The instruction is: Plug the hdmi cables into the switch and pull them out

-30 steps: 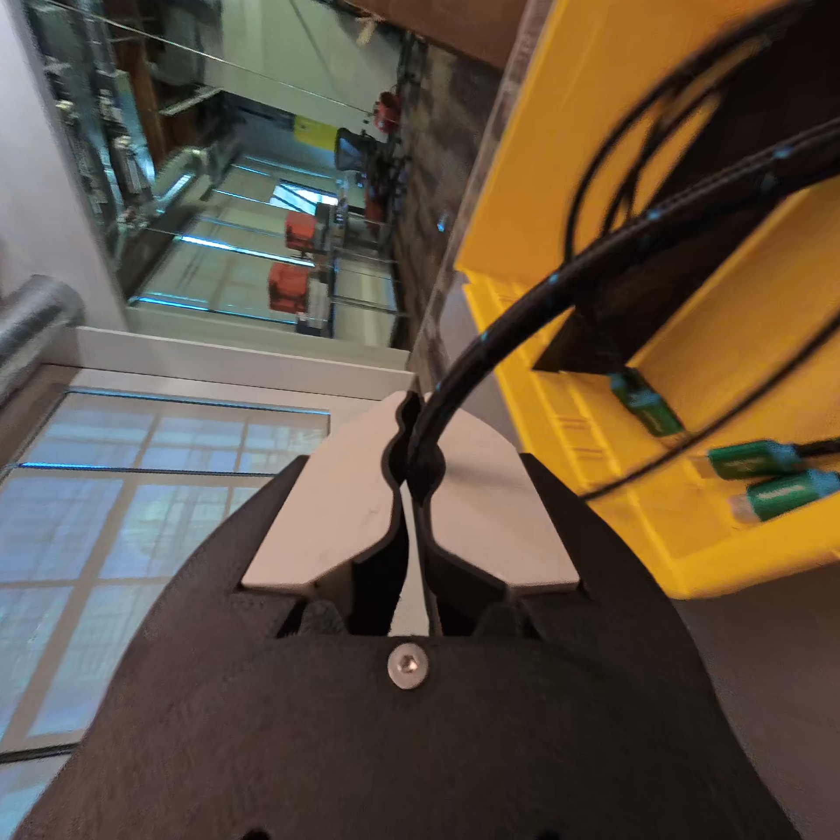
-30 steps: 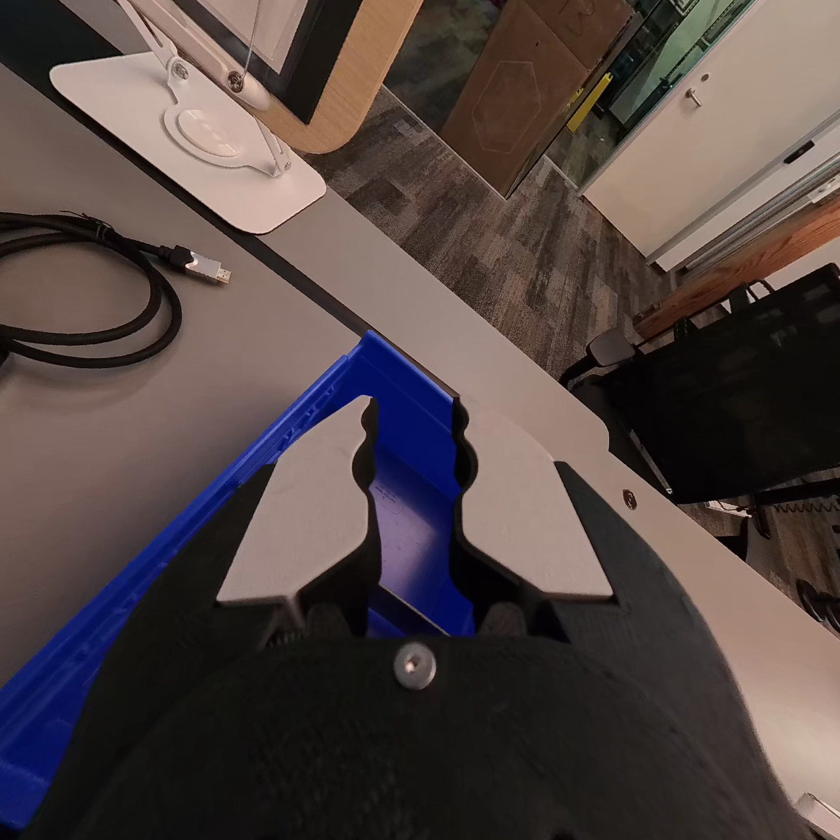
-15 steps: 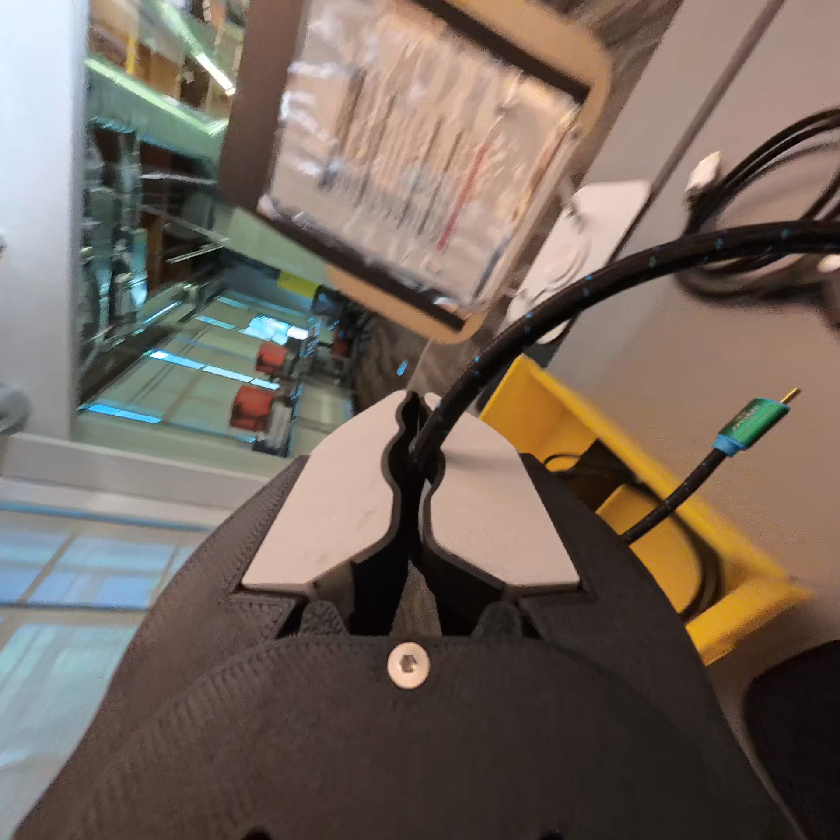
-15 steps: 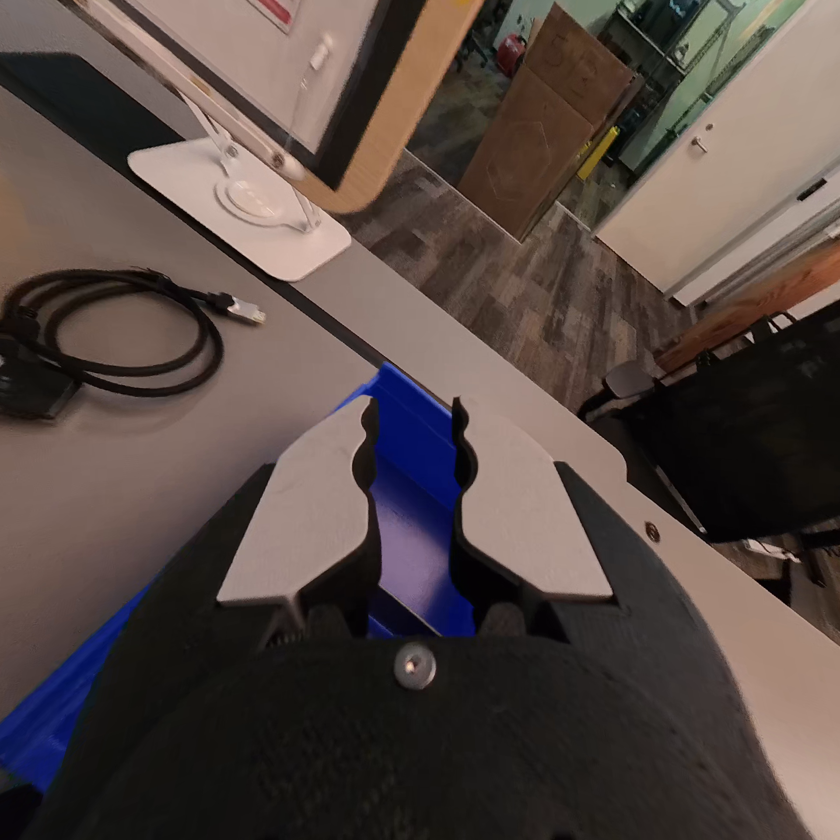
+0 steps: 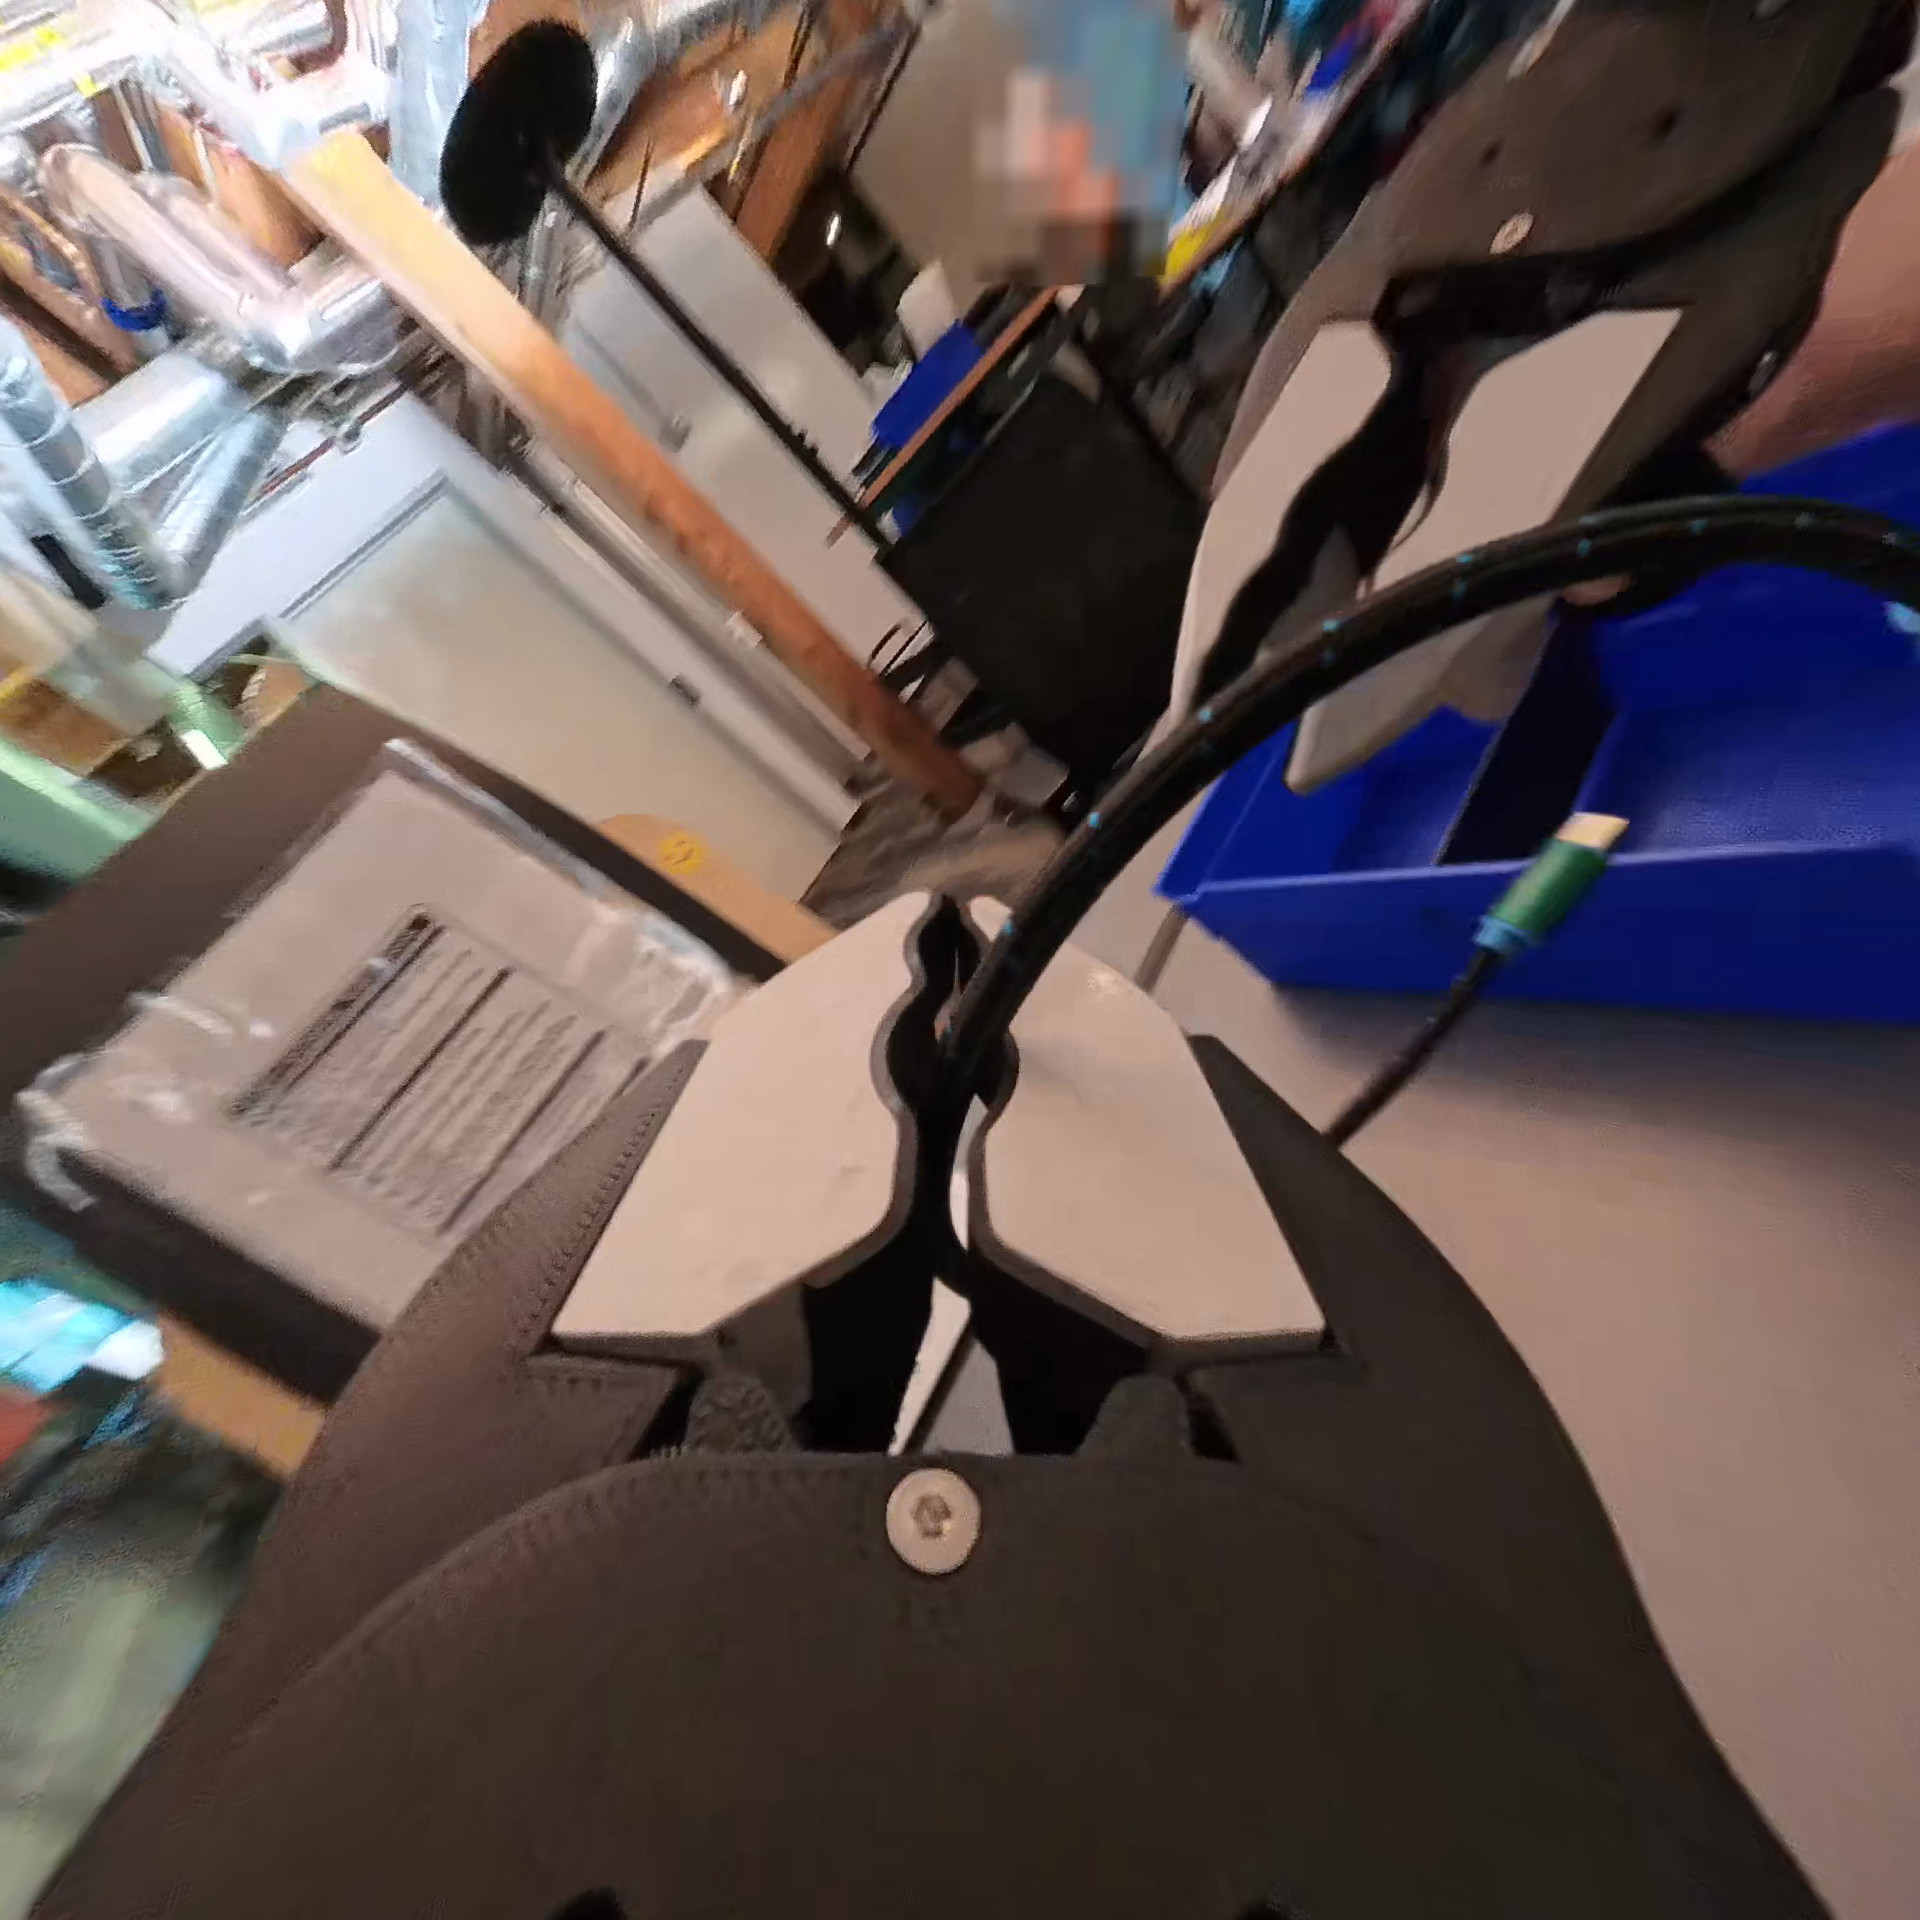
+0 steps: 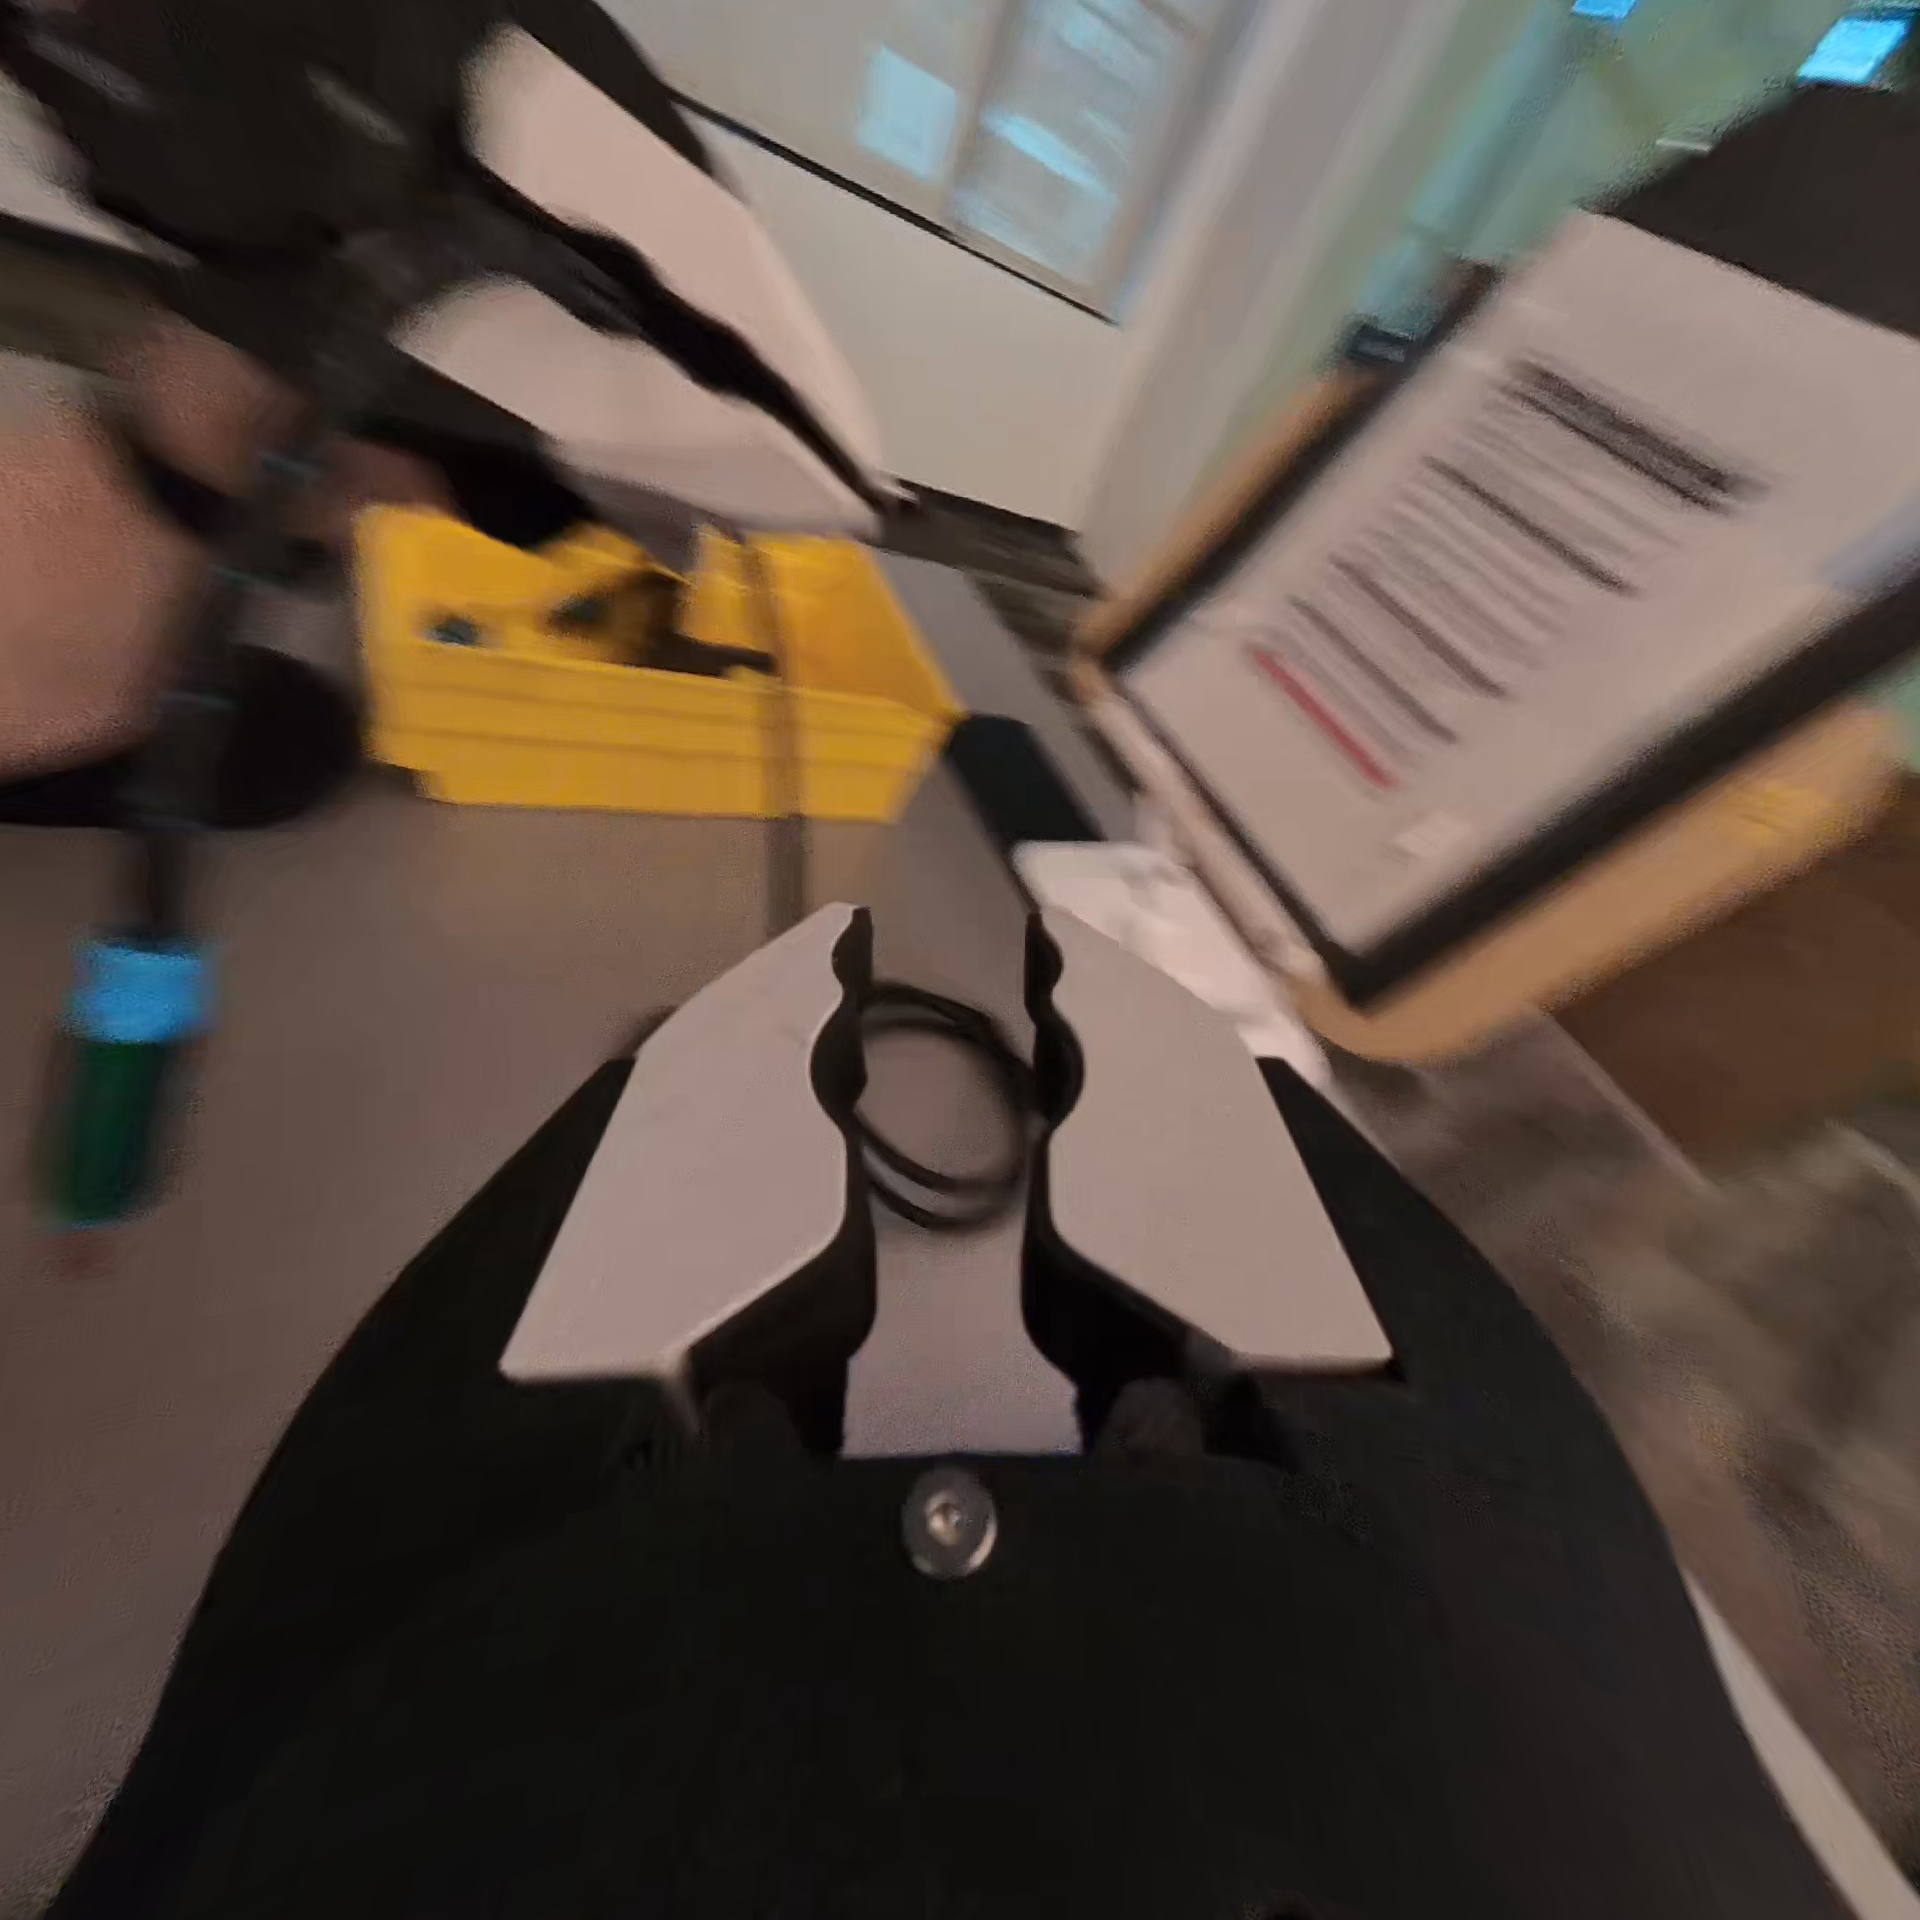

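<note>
1. Gripping the braided black HDMI cable [image 5: 1226, 717] a good way back from its end, the left claw [image 5: 951, 997] has its jaws pressed together on the cord, which arcs up and to the right out of the grip.

2. Hanging free below that arc is the cable's green plug [image 5: 1548, 873], its metal tip pointing up and to the right, in front of the blue bin [image 5: 1714, 935] and clear of the grey bench [image 5: 1610, 1299].

3. The right claw [image 6: 940, 935] holds nothing; its jaws stand apart with a clear gap between them. In the left wrist view it shows across the scene, above the blue bin, close to the cable's arc.

4. A second black cable [image 6: 940, 1101] lies coiled on the bench straight ahead of the right claw, with a yellow bin [image 6: 644, 707] beyond it. A framed sheet on a stand [image 6: 1475, 644] rises to the right.

5. The switch cannot be made out in either view; the right wrist view is heavily blurred.

6. Judgement: the plug dangles well below and to the right of the left claw, so its long axis is loose and unsteered. The right claw looks the nearer one to take the plug body, and the coming move turns on catching it along that axis before aiming at a port.
</note>
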Available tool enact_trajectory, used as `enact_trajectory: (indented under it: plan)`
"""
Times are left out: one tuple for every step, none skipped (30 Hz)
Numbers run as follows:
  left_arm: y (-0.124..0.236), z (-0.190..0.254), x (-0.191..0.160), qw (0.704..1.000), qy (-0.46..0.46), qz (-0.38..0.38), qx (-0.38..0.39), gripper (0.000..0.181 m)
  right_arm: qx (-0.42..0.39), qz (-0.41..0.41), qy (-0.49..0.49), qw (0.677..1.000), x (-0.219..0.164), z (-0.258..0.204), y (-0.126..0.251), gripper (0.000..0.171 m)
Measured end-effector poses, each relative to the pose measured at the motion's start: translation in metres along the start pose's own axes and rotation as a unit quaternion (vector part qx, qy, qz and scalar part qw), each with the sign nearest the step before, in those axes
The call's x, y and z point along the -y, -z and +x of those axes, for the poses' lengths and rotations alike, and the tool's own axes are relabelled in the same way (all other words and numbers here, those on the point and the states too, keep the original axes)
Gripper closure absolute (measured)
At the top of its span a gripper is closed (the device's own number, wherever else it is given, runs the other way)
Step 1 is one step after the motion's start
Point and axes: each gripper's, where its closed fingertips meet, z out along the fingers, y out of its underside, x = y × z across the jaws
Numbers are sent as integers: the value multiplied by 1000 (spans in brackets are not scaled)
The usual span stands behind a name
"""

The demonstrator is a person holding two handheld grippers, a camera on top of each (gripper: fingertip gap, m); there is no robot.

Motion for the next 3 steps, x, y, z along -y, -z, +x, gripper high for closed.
enact_trajectory:
  plan:
    - [1, 4, -2, 999, 18, 26, -18, 181, 56, 23, -10, 998, 10, -20, -5, 146]
    - [1, 8, -7, 998, 29, 39, -39, 181, 98, 43, -22, 994, 20, -36, -10, 147]
    - [1, 9, -16, 997, 40, 33, -53, 181, 135, 60, -41, 988, 27, -49, -15, 147]
